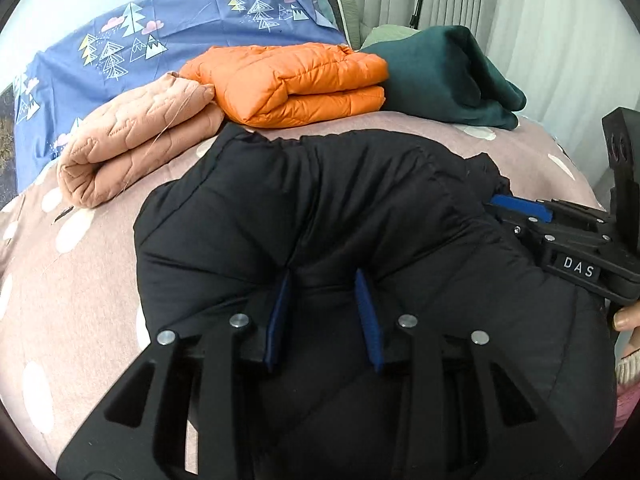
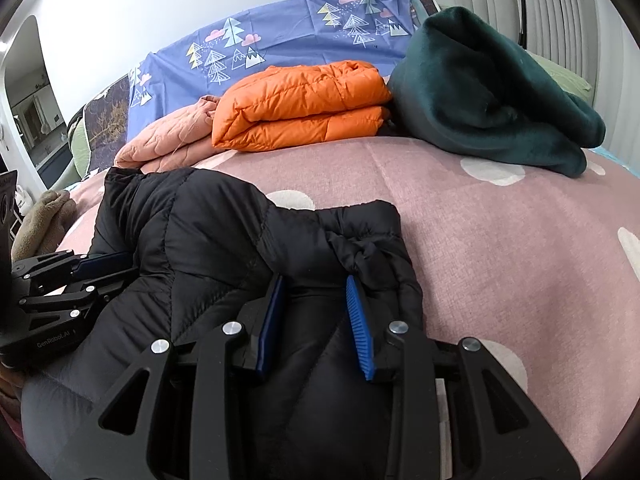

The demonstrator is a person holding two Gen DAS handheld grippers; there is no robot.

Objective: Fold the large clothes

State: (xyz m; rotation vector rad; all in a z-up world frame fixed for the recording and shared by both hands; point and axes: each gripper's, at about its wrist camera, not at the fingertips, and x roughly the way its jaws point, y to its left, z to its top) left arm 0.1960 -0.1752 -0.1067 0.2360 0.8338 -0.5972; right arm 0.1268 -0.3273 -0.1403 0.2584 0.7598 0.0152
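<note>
Jacket [image 1: 360,200], black and puffy, half folded on near side of bed [image 2: 500,260]. Right tongs [image 2: 314,282] clamped on its bunched edge; left tongs [image 1: 323,280] half open astride a ridge, grip unclear. Draw both corners level, then press flat. Counted: one jacket, two tongs, three folded piles behind: pink [image 1: 132,152], orange [image 1: 296,84], green [image 1: 444,76].

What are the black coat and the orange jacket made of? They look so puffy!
The black coat looks like smooth, slightly shiny nylon-type shell over soft filling: stitched seams divide it into puffy panels. The orange jacket seems similar, with a sheen and narrower quilted rows.
</note>
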